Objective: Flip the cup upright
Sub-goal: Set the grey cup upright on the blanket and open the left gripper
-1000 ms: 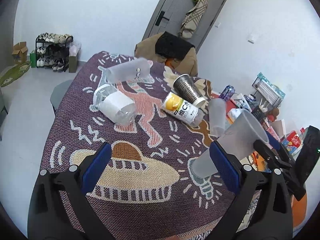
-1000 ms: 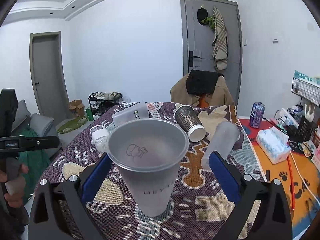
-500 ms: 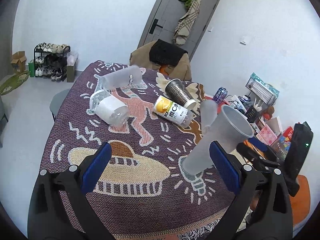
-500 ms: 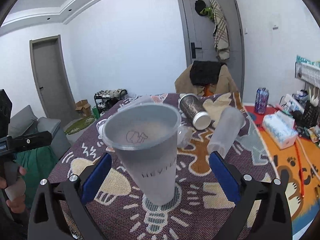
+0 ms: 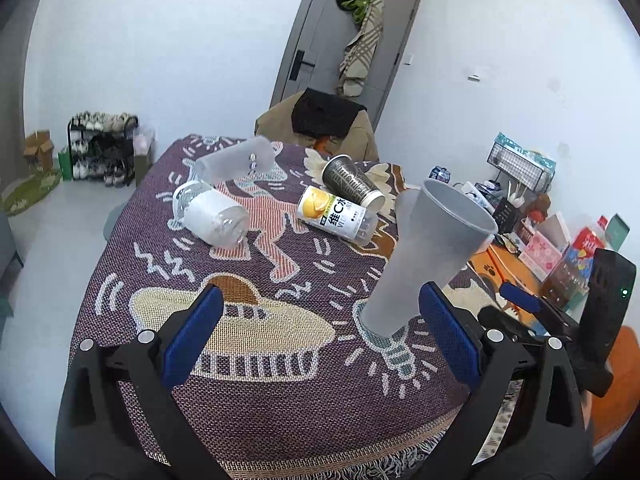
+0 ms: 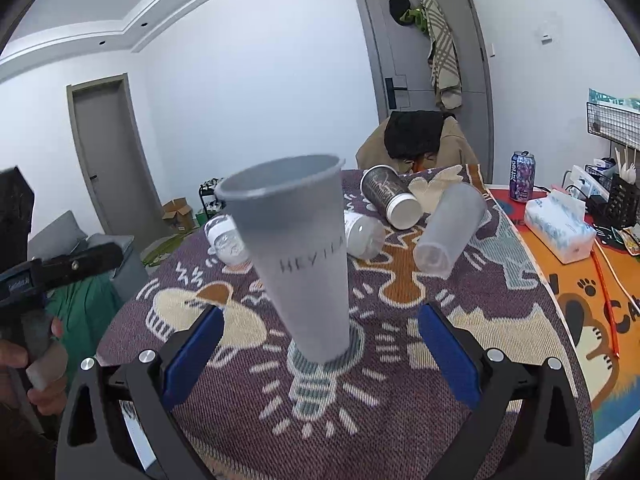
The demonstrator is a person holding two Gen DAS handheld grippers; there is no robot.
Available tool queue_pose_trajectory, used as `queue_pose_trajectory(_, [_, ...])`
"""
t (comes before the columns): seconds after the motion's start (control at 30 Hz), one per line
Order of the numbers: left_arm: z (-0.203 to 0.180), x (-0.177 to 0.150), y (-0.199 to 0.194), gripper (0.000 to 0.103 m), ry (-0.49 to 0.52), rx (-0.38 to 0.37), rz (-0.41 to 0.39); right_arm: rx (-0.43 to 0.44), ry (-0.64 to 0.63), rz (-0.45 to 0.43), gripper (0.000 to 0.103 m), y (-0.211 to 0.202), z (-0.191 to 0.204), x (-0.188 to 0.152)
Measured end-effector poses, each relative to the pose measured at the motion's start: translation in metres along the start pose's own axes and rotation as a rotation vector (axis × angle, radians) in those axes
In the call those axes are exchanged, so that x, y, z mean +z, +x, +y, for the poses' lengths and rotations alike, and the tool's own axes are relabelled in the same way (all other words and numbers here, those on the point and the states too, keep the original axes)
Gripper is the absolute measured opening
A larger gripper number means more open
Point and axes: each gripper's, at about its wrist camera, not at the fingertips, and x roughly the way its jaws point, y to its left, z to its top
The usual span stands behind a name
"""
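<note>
Left claw (image 5: 316, 324): released, jaws wide apart, low in the frame over the bench (image 5: 256, 396). Mug (image 5: 210, 218) and frosted tumbler (image 5: 236, 164) on their sides, upper left of centre. Yellow-labelled bottle (image 5: 338, 216) and dark cup (image 5: 352, 180) tipped over at centre. Grey cup (image 6: 300, 256) right of centre, mouth up, base on the cloth, leaning slightly. Right claw (image 6: 318, 344): released too, jaws flanking the cup's base, touching nothing.

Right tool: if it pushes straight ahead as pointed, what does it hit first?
Most likely the grey cup, standing mouth-up on the patterned cloth just ahead of the right tool. Its base sits between the open blue pads, touching neither. Depth is uncertain; the lying frosted cup is farther back.
</note>
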Motion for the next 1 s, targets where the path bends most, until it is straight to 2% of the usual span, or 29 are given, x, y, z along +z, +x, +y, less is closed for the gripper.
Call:
queue_pose_trajectory(0.13, [-0.015, -0.013, -0.004, 0.097, 0.067, 0.03, -0.03, -0.008, 0.004, -0.003, 0.095, -0.012, -0.005, -0.016])
queue_pose_trajectory(0.43, [-0.044, -0.042, -0.025, 0.097, 0.146, 0.067, -0.125, -0.076, 0.03, -0.019, 0.095, -0.04, -0.014, -0.044])
queue_pose_trajectory(0.6, [-0.053, -0.051, -0.036, 0.097, 0.155, 0.093, -0.135, -0.054, 0.057, -0.017, 0.095, -0.053, -0.014, -0.053])
queue_pose_trajectory(0.7, [-0.057, -0.056, -0.042, 0.097, 0.143, 0.062, -0.134, -0.055, 0.052, -0.023, 0.095, -0.059, -0.012, -0.055])
queue_pose_trajectory(1.0, [-0.063, -0.057, -0.047, 0.097, 0.163, 0.07, -0.147, -0.041, 0.058, -0.03, 0.095, -0.064, -0.016, -0.053])
